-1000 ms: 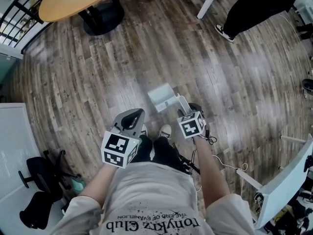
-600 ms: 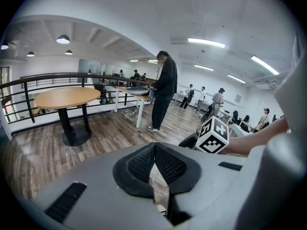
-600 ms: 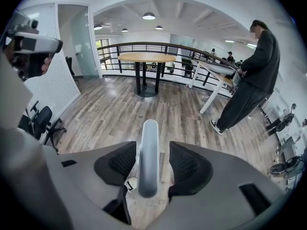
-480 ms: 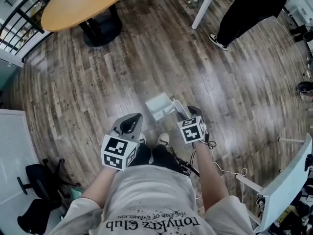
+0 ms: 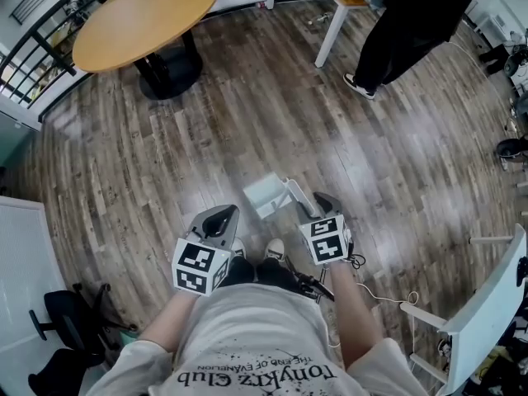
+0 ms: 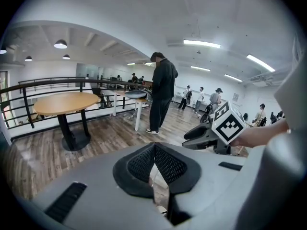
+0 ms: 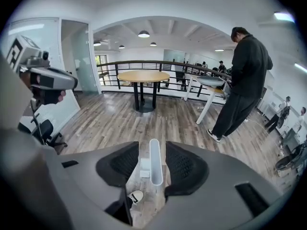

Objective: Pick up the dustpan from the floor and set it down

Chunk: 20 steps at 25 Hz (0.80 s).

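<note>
The white dustpan point(image 5: 266, 195) rests on the wood floor just ahead of my shoes point(image 5: 275, 248), its long handle point(image 5: 299, 198) slanting up toward my right gripper point(image 5: 318, 202). In the right gripper view the handle point(image 7: 155, 164) stands between the pads of the right gripper point(image 7: 152, 153). It lies near the right pad, and floor shows in the gap on the left. These jaws are closing but do not press on it. My left gripper point(image 5: 221, 215) hovers left of the dustpan. Its pads point(image 6: 165, 162) meet at the tips with nothing between them.
A round wooden table point(image 5: 144, 15) stands far left by a railing. A person in black point(image 5: 412, 23) stands beside a white-legged table point(image 5: 334, 19) at the far right. A black office chair point(image 5: 62, 337) sits at my left, and a white panel point(image 5: 487, 304) at my right.
Both grippers have drawn back toward my body and sit lower in the head view. The right one lifts along the handle, and the dustpan stays in front of my shoes.
</note>
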### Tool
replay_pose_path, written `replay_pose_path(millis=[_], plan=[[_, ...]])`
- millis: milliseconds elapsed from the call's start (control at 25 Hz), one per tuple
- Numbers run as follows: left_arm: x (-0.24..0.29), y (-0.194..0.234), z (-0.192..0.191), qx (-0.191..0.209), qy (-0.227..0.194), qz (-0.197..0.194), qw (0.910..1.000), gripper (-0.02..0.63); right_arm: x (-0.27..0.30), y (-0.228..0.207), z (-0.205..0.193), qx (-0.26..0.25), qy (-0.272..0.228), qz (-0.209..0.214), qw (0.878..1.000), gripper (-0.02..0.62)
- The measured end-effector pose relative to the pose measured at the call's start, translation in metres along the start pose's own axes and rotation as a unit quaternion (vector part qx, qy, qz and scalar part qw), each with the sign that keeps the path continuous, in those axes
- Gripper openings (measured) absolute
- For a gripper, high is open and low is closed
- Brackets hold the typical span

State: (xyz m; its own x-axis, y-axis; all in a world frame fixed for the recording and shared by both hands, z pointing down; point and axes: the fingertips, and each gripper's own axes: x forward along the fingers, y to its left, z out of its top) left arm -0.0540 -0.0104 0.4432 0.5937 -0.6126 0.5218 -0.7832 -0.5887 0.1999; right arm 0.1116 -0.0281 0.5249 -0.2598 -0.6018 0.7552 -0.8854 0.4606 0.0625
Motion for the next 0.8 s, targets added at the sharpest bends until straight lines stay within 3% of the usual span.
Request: replay_pose_path(millis=[440,800], plan=[[-0.011,-0.017,0.013,0.01,-0.014,-0.009,0.9998,0.023,-0.049,0.014,0.023,0.017,-0.045,-0.013,0.999,0.06],[-0.01,-0.019,0.024,0.001,-0.026,-0.012,0.9996,0.023,-0.056,0.016,0.021,0.023,-0.044,-0.011,0.999,0.025]])
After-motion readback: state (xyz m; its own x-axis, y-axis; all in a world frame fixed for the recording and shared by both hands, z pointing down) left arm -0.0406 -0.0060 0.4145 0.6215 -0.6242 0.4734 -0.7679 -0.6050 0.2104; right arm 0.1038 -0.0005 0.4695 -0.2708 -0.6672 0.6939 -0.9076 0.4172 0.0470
